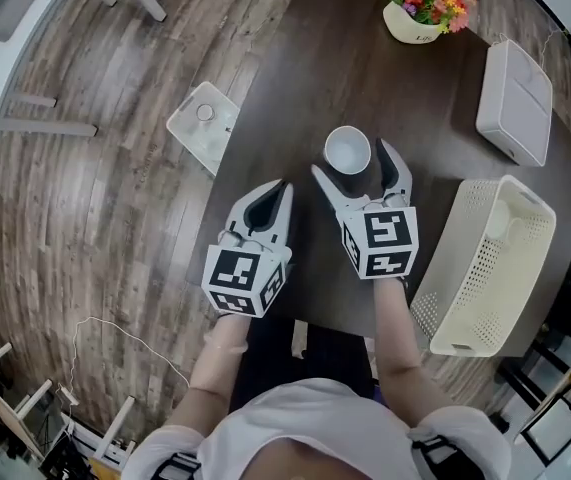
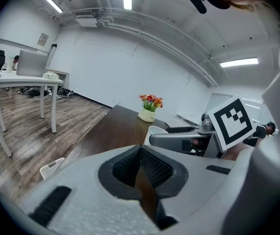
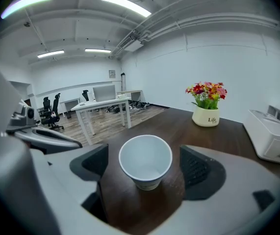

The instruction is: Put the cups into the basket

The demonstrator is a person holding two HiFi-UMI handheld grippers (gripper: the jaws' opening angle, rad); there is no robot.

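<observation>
Cup stands between the spread jaws of the right hand-held gripper, not yet grasped.

The white cup sits upright on the dark counter, mouth up, its long axis vertical, straight ahead of the right gripper. A pad stands off each side with a gap showing. It is plain, empty and tapers toward its base, so the jaws should probably close on it low and level. The left hand-held gripper is clenched on nothing, just beside and farther from the cup. The basket lies to the right, near the counter's edge.
</observation>
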